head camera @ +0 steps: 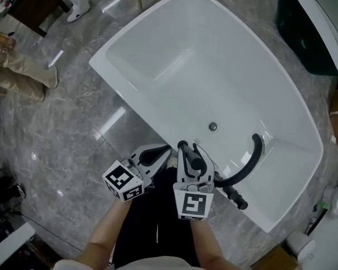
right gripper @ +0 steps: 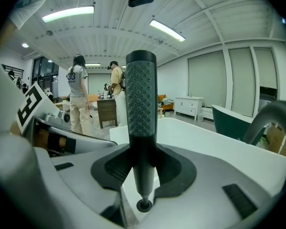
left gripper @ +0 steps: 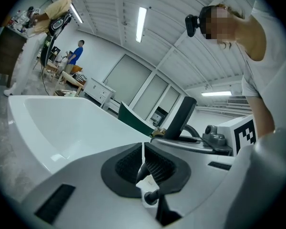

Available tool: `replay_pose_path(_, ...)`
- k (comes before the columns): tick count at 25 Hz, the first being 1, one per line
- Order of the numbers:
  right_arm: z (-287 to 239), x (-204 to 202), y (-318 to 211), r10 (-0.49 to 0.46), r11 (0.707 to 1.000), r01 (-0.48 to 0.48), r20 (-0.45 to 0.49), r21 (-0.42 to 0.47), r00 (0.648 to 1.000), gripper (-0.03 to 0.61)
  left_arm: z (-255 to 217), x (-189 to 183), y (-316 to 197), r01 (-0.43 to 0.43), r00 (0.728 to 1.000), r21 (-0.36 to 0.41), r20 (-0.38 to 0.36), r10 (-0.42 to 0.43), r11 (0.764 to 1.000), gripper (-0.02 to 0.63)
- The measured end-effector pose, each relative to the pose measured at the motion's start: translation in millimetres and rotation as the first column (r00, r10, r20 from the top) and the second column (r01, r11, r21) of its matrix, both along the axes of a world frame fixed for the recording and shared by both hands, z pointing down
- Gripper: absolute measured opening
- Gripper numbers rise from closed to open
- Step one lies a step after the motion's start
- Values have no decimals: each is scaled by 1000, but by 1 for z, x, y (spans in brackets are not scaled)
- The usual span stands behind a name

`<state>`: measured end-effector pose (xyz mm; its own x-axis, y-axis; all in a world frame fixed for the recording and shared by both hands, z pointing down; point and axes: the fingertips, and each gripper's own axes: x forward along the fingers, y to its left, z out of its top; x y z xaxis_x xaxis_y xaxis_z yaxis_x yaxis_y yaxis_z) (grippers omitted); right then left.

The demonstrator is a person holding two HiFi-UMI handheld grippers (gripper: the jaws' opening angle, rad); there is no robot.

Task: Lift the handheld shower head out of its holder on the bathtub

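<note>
While right gripper (right gripper: 143, 168) fingers pinch black textured shower head (right gripper: 141, 94) handle upright, lower centre of head view at white bathtub (head camera: 158, 49) near rim, left gripper (left gripper: 143, 163) fingers pressed together, empty, just left. Black curved spout (head camera: 252, 157) lower right.

Shower head (right gripper: 141, 94): I see a slim black wand with a dimpled face, standing upright and clamped at its narrower neck between the pads of the right gripper (right gripper: 142, 171). Its thin lower end runs down to a small round black fitting (right gripper: 144, 205). It sits at the near rim of the white bathtub (head camera: 158, 66).
</note>
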<state>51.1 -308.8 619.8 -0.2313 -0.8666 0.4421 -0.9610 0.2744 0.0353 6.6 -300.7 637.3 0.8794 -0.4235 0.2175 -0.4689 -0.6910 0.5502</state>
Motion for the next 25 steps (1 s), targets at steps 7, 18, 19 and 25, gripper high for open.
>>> replay_pose_path(7,-52,2,-9,16,999,-16,3,52,1000,137,-44,0,-5,-15,1000,41,-4,15,999,20)
replay_pose_path(18,-115,2,-6,-24,995,22,16,100,1000,137,-98,6,6,-39,999,84,-1,39,996,20)
replay_pose_path(19,-118,2,-5,-28,994,26,17,101,999,137,-101,6,7,-38,999,85,-1,38,996,20)
replay_pose_path(25,-144,8,-3,-46,992,43,21,121,999,137,-121,4,9,-33,999,126,28,29,992,20)
